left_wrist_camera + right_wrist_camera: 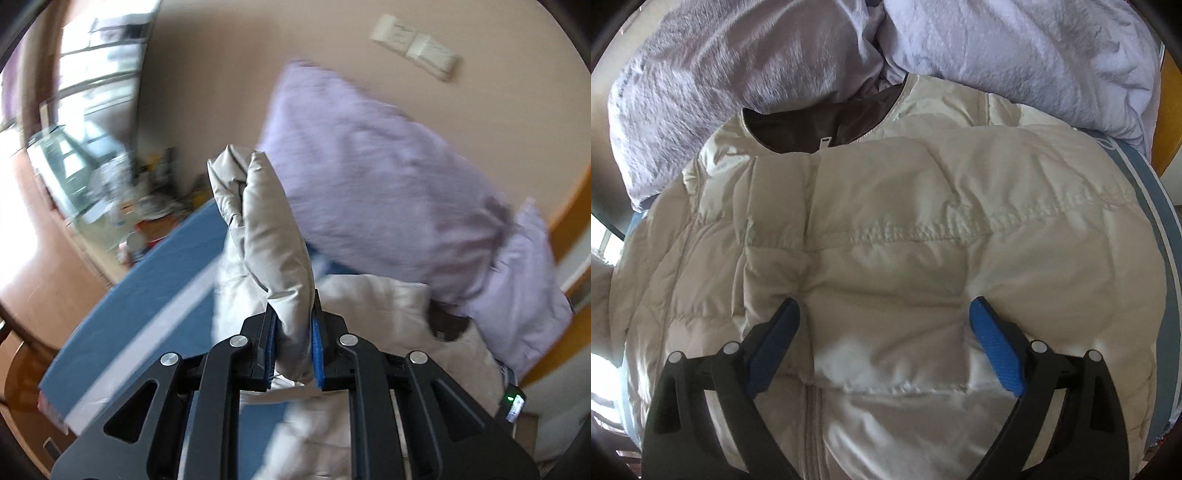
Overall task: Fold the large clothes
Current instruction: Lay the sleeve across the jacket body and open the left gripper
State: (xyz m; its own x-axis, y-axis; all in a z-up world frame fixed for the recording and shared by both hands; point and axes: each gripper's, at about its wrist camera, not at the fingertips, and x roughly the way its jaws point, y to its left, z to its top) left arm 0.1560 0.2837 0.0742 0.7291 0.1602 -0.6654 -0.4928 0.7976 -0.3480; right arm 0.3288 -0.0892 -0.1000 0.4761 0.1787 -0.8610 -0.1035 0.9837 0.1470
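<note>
Left gripper (pixel 293 345): my jaws are clamped on a padded fold of the cream puffer jacket (pixel 275 236); it looks like a sleeve or side panel, I cannot tell which. The fold stands up ahead of my fingers, clear of the bed.
Right gripper (pixel 884 345): my jaws are spread wide, the blue pads (pixel 995 347) pressing down on the jacket's chest to either side of the quilted panel. Nothing is pinched between them.
Jacket position: its body lies flat under my right tool, front up, dark-lined collar (pixel 820 125) farthest from me, zipper running back toward my wrist.
Beyond the jacket: lilac pillows (pixel 738 74) past the collar; blue bedsheet (pixel 147 295) below and left of my left tool.
Progress: early, in my judgement. One side is lifted for the first fold; nothing is yet laid over, and the remaining folds are undone.
Hand pose: left tool angled moderately downward, image blurred; right tool pitched steeply down, pinning the garment.
</note>
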